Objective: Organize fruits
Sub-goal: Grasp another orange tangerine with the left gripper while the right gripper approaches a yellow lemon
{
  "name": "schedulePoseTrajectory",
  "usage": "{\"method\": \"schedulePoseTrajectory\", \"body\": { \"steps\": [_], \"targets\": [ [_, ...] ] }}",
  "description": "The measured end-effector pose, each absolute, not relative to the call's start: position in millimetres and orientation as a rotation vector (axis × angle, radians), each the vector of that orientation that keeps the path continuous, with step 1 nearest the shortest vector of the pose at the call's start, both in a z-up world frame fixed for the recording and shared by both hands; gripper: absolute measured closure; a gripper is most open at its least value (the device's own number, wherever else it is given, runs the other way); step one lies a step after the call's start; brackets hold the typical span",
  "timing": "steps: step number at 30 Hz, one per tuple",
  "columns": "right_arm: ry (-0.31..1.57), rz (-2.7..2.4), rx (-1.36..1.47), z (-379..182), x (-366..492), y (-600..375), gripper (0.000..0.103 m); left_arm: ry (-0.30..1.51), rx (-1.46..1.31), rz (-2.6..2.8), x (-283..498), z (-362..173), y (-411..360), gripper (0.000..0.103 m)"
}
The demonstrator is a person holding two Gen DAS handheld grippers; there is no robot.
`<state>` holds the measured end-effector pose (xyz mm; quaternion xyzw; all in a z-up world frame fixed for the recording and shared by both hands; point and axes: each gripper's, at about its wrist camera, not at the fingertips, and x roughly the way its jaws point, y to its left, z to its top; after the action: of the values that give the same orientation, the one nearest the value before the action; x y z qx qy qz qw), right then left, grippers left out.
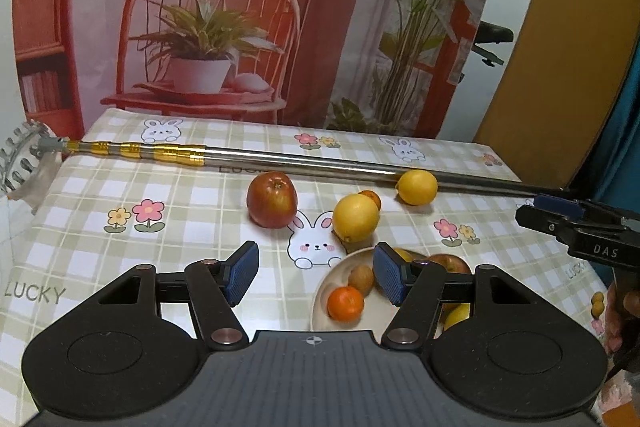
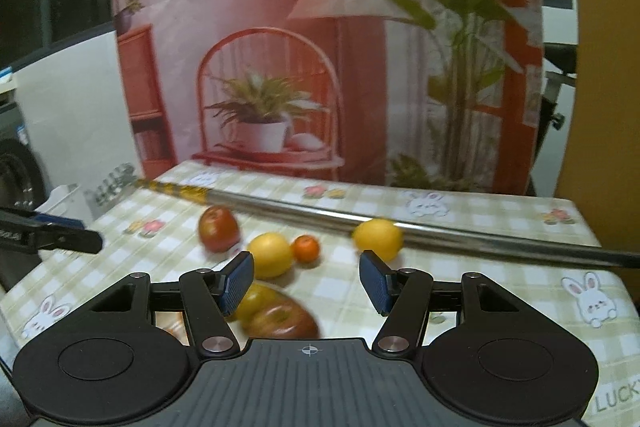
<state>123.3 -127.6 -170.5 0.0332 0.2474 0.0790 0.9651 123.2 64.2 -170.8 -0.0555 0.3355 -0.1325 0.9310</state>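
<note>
Left tongs (image 1: 316, 273) nearest the lens: moderately parted, nothing between pads, hovering over plate (image 1: 324, 291) rim. Right tongs (image 2: 306, 281) likewise parted and empty; right-wrist view blurred.

Plate contents: tangerine (image 1: 345, 303), kiwi (image 1: 361, 279), apple (image 1: 454, 263) and yellow fruit partly hidden behind right-hand finger.

Loose on desk (image 1: 200, 203): red apple (image 1: 272, 199), large lemon (image 1: 355, 217) just beyond plate rim, small tangerine (image 1: 371, 198) touching behind it, second lemon (image 1: 417, 187) resting against telescopic pole (image 1: 280, 161).

Task judged partly done; four fruits outstanding.

Risks noted:
- Round fruit apt to roll if nudged by one pad before closure; nearest lemon could knock small tangerine away.
- Pole lying across desk; contact could shift it and release far lemon.
- Plate filling up; added fruit could dislodge contents over rim.
</note>
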Motion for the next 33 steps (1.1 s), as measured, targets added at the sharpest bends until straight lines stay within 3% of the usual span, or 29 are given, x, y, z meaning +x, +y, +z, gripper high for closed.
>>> {"method": "schedulePoseTrajectory", "body": {
  "steps": [15,19,33],
  "targets": [
    [0.547,0.12,0.116,-198.2,165.0,-151.7,0.048,0.779,-0.17,-0.398,204.4,-181.1,39.6,0.041],
    [0.555,0.107,0.135,-203.8,175.0,-156.0,0.048,0.836,-0.263,-0.415,234.0,-195.2,29.1,0.047],
    [0.632,0.041,0.242,-239.1,207.8,-187.9,0.048,1.02,-0.297,-0.462,339.5,-243.2,-28.6,0.047]
  ]
}}
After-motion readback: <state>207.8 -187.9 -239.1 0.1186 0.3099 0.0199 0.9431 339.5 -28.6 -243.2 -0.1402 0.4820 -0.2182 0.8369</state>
